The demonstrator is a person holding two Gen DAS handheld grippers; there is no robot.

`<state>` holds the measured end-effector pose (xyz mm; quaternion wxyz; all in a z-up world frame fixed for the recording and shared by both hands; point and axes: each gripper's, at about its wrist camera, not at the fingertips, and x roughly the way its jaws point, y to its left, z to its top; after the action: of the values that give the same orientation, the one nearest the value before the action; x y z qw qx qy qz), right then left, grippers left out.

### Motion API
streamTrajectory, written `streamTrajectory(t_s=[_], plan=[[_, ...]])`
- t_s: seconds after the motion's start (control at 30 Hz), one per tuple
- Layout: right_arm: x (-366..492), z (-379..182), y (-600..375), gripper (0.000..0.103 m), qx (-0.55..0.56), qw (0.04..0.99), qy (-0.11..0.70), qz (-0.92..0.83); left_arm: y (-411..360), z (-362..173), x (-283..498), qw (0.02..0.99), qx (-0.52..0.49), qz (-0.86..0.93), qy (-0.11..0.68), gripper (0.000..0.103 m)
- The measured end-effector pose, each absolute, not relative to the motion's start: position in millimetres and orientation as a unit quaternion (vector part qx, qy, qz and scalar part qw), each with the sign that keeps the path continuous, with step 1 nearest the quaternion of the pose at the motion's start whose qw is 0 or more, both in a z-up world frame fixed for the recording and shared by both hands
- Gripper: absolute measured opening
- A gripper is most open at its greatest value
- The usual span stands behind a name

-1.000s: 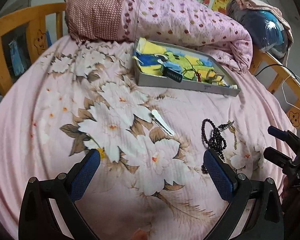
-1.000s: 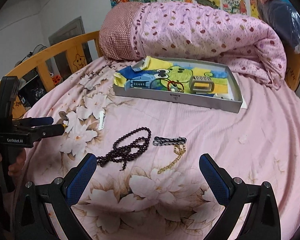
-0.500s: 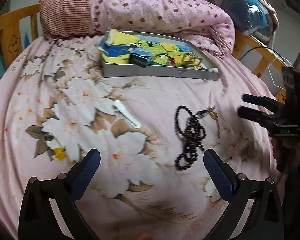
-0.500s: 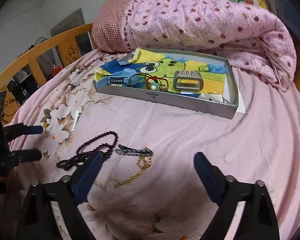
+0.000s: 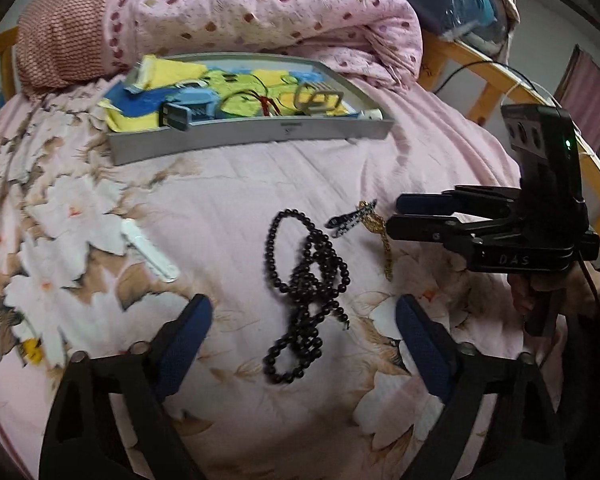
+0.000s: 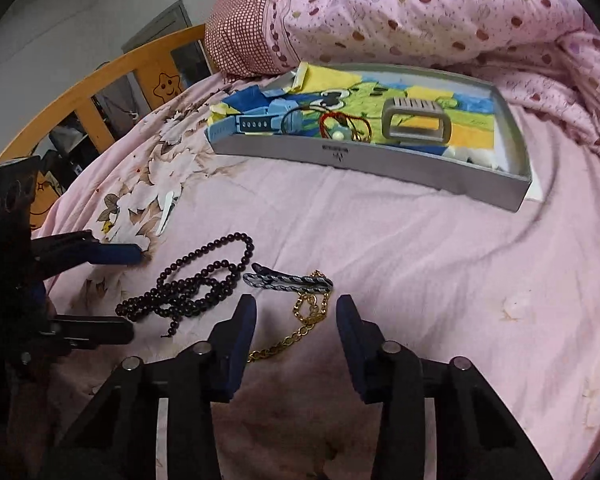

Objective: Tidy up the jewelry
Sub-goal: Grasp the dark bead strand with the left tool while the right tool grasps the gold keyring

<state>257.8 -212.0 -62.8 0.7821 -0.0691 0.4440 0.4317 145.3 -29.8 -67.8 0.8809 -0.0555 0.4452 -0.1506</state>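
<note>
The jewelry lies loose on the bed sheet [image 5: 260, 184], pink w/ big white flowers. A dark bead necklace [image 5: 308, 292] is piled in loops near the middle. Just right of it is a striped hair clip [image 6: 288, 281], and a gold chain [image 6: 300, 328] runs from under the clip toward the camera in the right wrist view. A white hair clip [image 5: 150, 250] lies apart on the left, on a flower.

The left tool [image 5: 304, 340] hangs over the lower end of the beads; its jaws are closing but wide apart, the pads touch nothing. The right tool [image 6: 296, 344] is low over the gold chain, jaws closing, chain between them; pads are not pressing it yet.

Further back a grey tray [image 6: 380, 162] sits on the sheet, lined w/ a cartoon picture. In it: a blue watch strap [image 6: 244, 124], a red cord bracelet [image 6: 340, 124], a grey rectangular buckle-like piece [image 6: 416, 122], a small white thing at the right corner.

Behind the tray is a rolled pink dotted quilt [image 6: 420, 12]. A yellow wooden bed rail [image 6: 100, 80] w/ a star goes around the edge.
</note>
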Motion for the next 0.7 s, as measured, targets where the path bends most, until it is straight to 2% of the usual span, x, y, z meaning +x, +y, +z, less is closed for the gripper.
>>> streamTrajectory(t_s=[0.13, 0.23, 0.3, 0.63, 0.7], plan=[[258.5, -62.8, -212.1, 0.038, -0.07, 0.778, 0.437, 0.445, -34.0, -75.6, 152.9, 0.876, -0.049, -0.157, 0.454, 0.07], [258.7, -62.0, -211.6, 0.037, -0.074, 0.776, 0.433, 0.452, -35.6, -80.8, 154.8, 0.873, -0.042, -0.159, 0.46, 0.053], [260.0, -65.1, -208.9, 0.033, -0.079, 0.773, 0.437, 0.453, -36.6, -83.3, 156.3, 0.873, -0.035, -0.157, 0.461, 0.047], [255.6, -76.1, -196.6, 0.032, -0.142, 0.772, 0.436, 0.439, -35.8, -89.7, 168.0, 0.879, -0.011, -0.119, 0.461, 0.018], [252.2, -76.5, -194.3, 0.026, -0.162, 0.776, 0.43, 0.431, -34.6, -89.5, 170.1, 0.88, -0.015, -0.111, 0.462, 0.011]])
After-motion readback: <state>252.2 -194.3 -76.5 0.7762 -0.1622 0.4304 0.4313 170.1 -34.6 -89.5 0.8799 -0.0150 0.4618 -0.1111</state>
